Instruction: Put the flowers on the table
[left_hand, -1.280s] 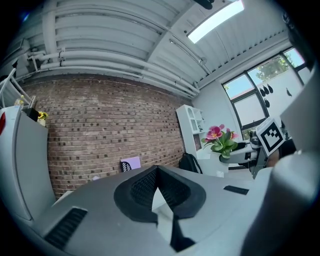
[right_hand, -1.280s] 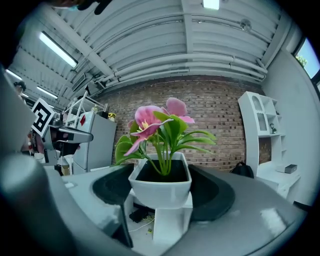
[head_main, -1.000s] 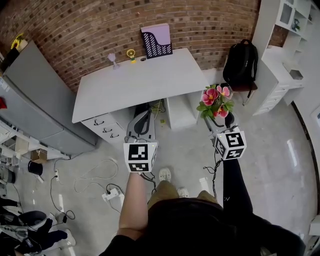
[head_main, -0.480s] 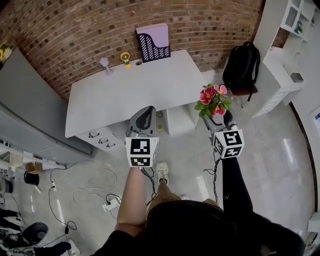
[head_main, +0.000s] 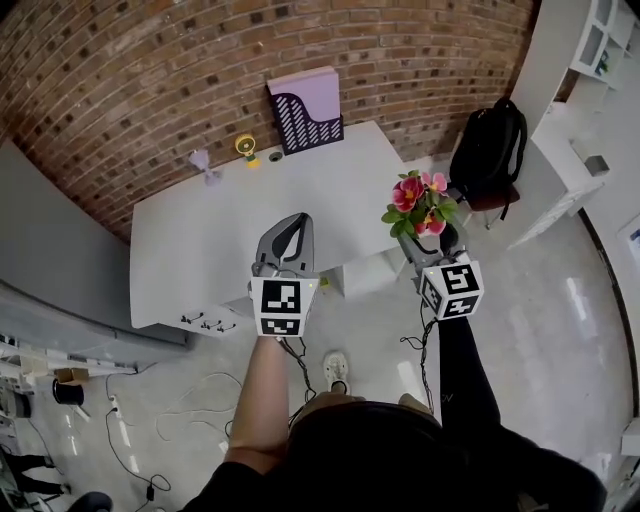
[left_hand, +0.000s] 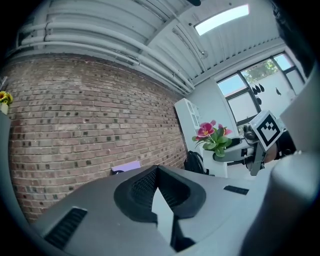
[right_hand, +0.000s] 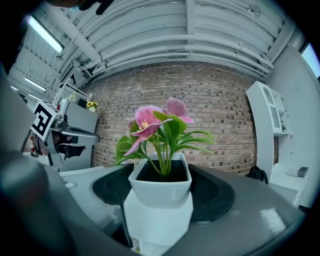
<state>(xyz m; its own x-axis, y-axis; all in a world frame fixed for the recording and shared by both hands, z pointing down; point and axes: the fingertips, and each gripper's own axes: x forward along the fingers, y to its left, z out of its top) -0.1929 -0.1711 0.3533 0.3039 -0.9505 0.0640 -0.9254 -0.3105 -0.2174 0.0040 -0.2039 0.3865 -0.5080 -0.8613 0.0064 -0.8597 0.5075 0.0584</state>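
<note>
A white pot of pink flowers sits between the jaws of my right gripper, which is shut on it. In the head view the flowers hang above the floor just off the right front corner of the white table, held up by the right gripper. My left gripper hovers over the table's front edge. Its jaws meet at the tip with nothing between them, so the left gripper is shut. The flowers also show in the left gripper view at right.
At the table's back by the brick wall stand a purple file holder, a small yellow object and a small purple one. A black backpack leans at the right, beside white shelving. Drawers hang under the table's left.
The person has stepped toward the table. Both grippers have moved forward, the left one from above the floor to over the table's front edge. The flowers stay held.
</note>
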